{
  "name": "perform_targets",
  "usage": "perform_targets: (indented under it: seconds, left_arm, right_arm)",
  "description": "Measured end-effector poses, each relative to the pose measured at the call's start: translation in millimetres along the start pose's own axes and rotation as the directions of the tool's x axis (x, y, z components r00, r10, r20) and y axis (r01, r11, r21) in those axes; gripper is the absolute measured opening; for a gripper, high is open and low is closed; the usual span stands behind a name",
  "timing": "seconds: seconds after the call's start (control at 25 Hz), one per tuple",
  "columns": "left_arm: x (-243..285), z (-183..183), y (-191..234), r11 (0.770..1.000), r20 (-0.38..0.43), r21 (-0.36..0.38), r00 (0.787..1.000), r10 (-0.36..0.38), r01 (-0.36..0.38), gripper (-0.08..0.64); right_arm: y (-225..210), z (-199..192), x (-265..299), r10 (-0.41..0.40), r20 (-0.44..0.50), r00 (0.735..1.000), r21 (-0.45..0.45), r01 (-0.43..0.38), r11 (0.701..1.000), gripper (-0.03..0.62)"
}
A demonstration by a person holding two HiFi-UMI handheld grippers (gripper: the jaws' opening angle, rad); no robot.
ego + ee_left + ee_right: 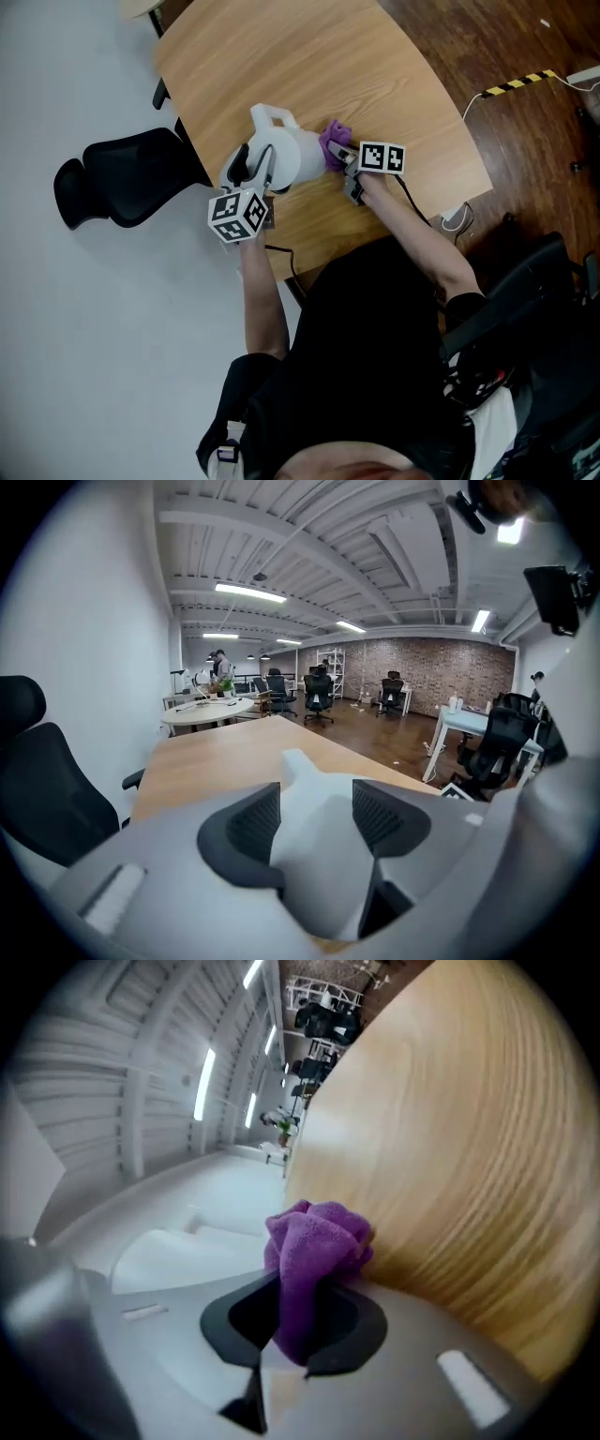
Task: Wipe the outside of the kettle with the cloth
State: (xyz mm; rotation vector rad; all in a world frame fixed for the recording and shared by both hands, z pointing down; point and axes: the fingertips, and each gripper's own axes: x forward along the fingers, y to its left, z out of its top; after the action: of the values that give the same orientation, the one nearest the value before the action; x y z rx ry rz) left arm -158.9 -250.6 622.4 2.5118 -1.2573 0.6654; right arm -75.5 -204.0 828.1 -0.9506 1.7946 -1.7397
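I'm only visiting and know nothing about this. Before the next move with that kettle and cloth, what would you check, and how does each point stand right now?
1. Right gripper holds the cloth: ok, the purple wad is pinched between its jaws.
2. Left gripper steadies the kettle: ok, its jaws are closed on the handle.
3. Cloth against the kettle: ok, in the head view it meets the kettle's side.
4. Kettle standing on the table: ok.
5. Kettle lid shut: cannot tell.
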Motion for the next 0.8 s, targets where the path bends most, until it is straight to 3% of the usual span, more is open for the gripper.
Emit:
perform_targets:
  seconds: [0.04, 0.12, 0.2, 0.24, 0.28, 0.36, 0.4, 0.44, 0.48, 0.52, 0.6, 0.64, 0.72, 0.8]
  left_arm:
    - [-0.8, 0.4, -0.9, 1.000, -0.001, -0.001, 1.000, -0.003, 0.003, 0.339]
    - [-1.2, 1.2, -1.1, 1.000, -0.001, -0.003, 1.000, -0.008, 0.008, 0.342]
    - [-0.9, 1.3, 0.5, 1.000, -0.005, -0.003, 1.000, -0.019, 0.019, 0.348]
    - [-0.4, 1.3, 1.1, 1.000, -0.007, -0.001, 1.000, -0.025, 0.025, 0.347]
    - [0.7, 1.6, 1.5, 0.999, -0.010, 0.002, 0.999, -0.032, 0.032, 0.347]
    - [2.7, 2.0, 1.0, 0.999, -0.012, 0.010, 0.999, -0.042, 0.043, 0.347]
    - [2.8, 1.6, 0.0, 0.999, -0.012, 0.013, 0.999, -0.047, 0.047, 0.347]
    - [2.2, 0.8, -1.2, 0.999, -0.012, 0.017, 0.999, -0.050, 0.051, 0.347]
    - [1.0, 0.1, -2.4, 0.998, -0.011, 0.020, 0.998, -0.054, 0.054, 0.347]
    - [-0.3, -0.4, -3.3, 0.998, -0.011, 0.023, 0.998, -0.059, 0.060, 0.347]
    - [-1.3, -0.4, -5.3, 0.996, -0.016, 0.034, 0.996, -0.084, 0.084, 0.347]
    - [-0.3, 0.3, -6.8, 0.993, -0.021, 0.044, 0.994, -0.108, 0.109, 0.347]
    - [3.4, 1.7, -11.6, 0.979, -0.044, 0.071, 0.981, -0.189, 0.192, 0.342]
    - [5.6, 1.8, -17.2, 0.946, -0.079, 0.110, 0.952, -0.297, 0.304, 0.341]
  right_arm:
    - [-17.9, -5.4, -0.4, -0.061, -0.036, 0.997, -0.008, 0.061, 0.998, 0.049]
    - [-20.5, -5.3, -4.2, -0.088, -0.056, 0.995, -0.009, 0.088, 0.996, 0.049]
    - [18.2, 8.8, -10.9, 0.015, -0.006, 1.000, 0.016, -0.015, 1.000, 0.049]
    - [57.1, 21.9, -16.7, 0.134, 0.043, 0.990, 0.010, -0.135, 0.991, 0.049]
    - [106.6, 37.8, -24.8, 0.284, 0.089, 0.955, -0.029, -0.283, 0.959, 0.049]
    - [198.8, 63.0, -41.7, 0.527, 0.108, 0.843, -0.149, -0.511, 0.847, 0.049]
    - [227.4, 68.2, -45.5, 0.592, 0.082, 0.802, -0.189, -0.571, 0.799, 0.049]
    - [237.3, 67.4, -42.8, 0.615, 0.048, 0.787, -0.190, -0.598, 0.779, 0.049]
    - [224.6, 60.2, -32.9, 0.590, 0.018, 0.807, -0.143, -0.582, 0.801, 0.049]
    - [193.8, 49.7, -18.7, 0.521, -0.008, 0.854, -0.071, -0.520, 0.851, 0.050]
    - [114.3, 31.4, 5.1, 0.321, -0.062, 0.945, 0.023, -0.320, 0.947, 0.049]
    - [76.4, 24.4, 11.0, 0.218, -0.090, 0.972, 0.036, -0.215, 0.976, 0.049]
    - [17.3, 9.5, 11.7, 0.063, -0.128, 0.990, 0.054, -0.056, 0.997, 0.049]
    - [-13.2, -10.0, 5.0, -0.005, -0.140, 0.990, 0.084, 0.017, 0.996, 0.048]
